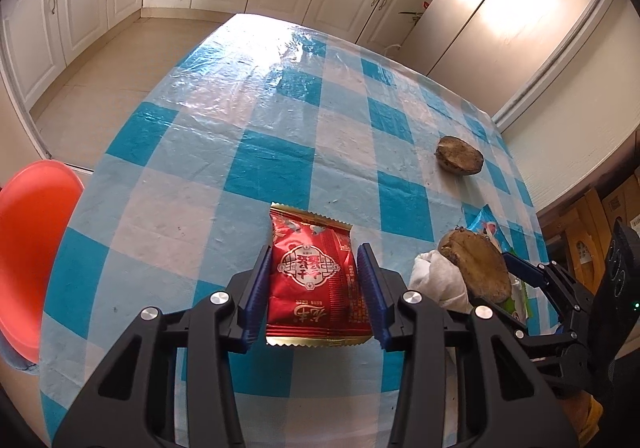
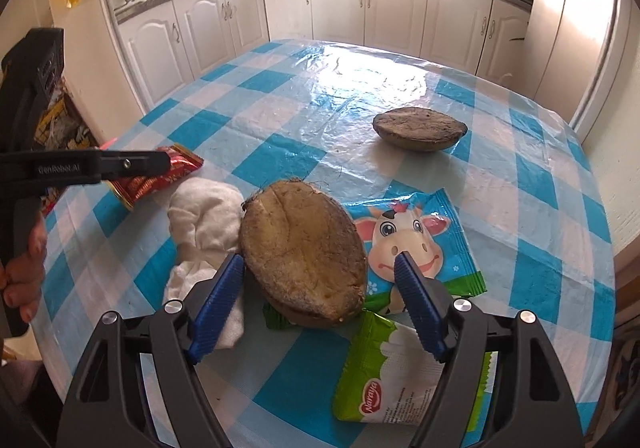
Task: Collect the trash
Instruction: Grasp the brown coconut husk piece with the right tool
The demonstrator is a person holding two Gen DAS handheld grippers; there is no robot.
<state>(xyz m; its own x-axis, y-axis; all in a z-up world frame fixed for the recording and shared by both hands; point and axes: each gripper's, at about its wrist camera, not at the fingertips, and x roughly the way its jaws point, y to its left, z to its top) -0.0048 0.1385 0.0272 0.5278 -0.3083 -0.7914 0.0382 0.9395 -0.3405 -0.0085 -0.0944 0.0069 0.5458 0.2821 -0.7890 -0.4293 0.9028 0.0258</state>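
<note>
Wrappers and two brown husk halves are lying scattered on the checked tablecloth (image 1: 248, 120). The left gripper (image 1: 314, 290) is straddling the red snack packet (image 1: 316, 280), its blue pads seemingly just touching the sides, though real pressure is hard to judge. That foil will be feeling light, crinkly and slippery, so pinching across its middle is looking wise. The right gripper (image 2: 320, 272) is standing released around the near husk half (image 2: 304, 260), which is looking stiff and rough, easy to clamp by its edges.
</note>
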